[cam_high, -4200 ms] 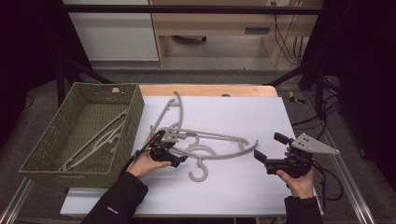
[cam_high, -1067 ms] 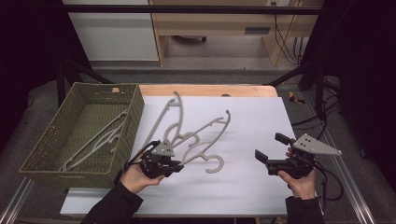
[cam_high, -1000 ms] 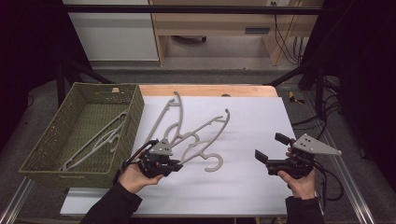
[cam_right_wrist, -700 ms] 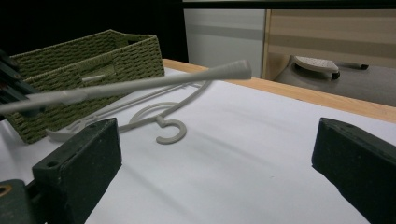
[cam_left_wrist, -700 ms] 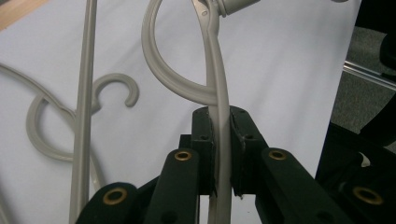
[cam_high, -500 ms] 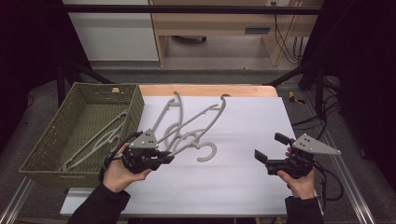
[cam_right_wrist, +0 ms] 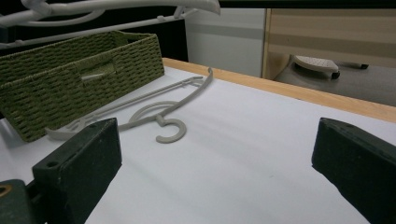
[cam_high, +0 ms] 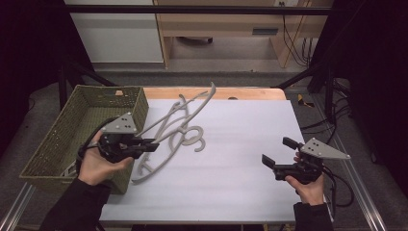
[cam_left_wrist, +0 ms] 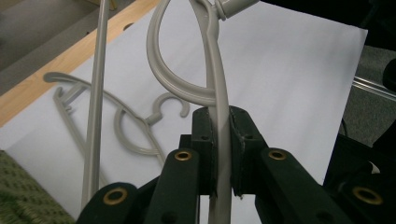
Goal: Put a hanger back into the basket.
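My left gripper (cam_high: 153,144) (cam_left_wrist: 219,140) is shut on a grey plastic hanger (cam_high: 210,91) (cam_left_wrist: 217,93), gripping its thin neck just below the hook. It holds the hanger tilted above the table, beside the green woven basket (cam_high: 108,88) (cam_right_wrist: 84,79). The hanger's raised arm crosses the top of the right gripper view (cam_right_wrist: 140,5). A second grey hanger (cam_left_wrist: 168,105) (cam_right_wrist: 170,133) lies flat on the white sheet next to the basket. My right gripper (cam_high: 276,150) (cam_right_wrist: 215,154) hovers open at the sheet's right side, with nothing between its jaws.
The white sheet (cam_high: 240,168) covers the table, with a wooden strip (cam_high: 240,93) along the far edge. A bit of another grey hanger (cam_high: 71,169) shows in the basket's near corner. Metal rails (cam_high: 356,192) run along the table's sides.
My left gripper has carried the hanger left toward the basket, lifting it and swinging its far arm toward the back. The right gripper has stayed put and open.
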A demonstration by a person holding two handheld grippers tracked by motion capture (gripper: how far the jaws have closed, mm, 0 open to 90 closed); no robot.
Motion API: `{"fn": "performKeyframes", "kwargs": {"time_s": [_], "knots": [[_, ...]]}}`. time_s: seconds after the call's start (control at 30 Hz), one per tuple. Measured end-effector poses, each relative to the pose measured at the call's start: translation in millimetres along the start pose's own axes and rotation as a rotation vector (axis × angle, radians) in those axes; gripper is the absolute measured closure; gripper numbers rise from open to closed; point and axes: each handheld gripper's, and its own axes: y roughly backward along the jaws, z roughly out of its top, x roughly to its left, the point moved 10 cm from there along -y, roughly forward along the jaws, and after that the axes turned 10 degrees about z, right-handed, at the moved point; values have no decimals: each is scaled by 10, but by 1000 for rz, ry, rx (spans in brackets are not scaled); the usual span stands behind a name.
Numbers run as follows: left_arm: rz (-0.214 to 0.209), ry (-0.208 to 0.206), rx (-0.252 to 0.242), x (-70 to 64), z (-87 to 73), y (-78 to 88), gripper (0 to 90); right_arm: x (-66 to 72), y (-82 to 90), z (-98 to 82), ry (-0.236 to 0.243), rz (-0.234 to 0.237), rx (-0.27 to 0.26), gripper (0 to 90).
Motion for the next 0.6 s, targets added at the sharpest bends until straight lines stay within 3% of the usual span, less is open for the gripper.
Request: {"fn": "performKeyframes", "kwargs": {"time_s": [0.33,0.6], "knots": [[94,50,0,454,-161,295,818,-3,-8,-5,0,-3,3,18],[143,96,17,800,-432,509,818,-2,-27,-19,0,-5,10,18]]}}
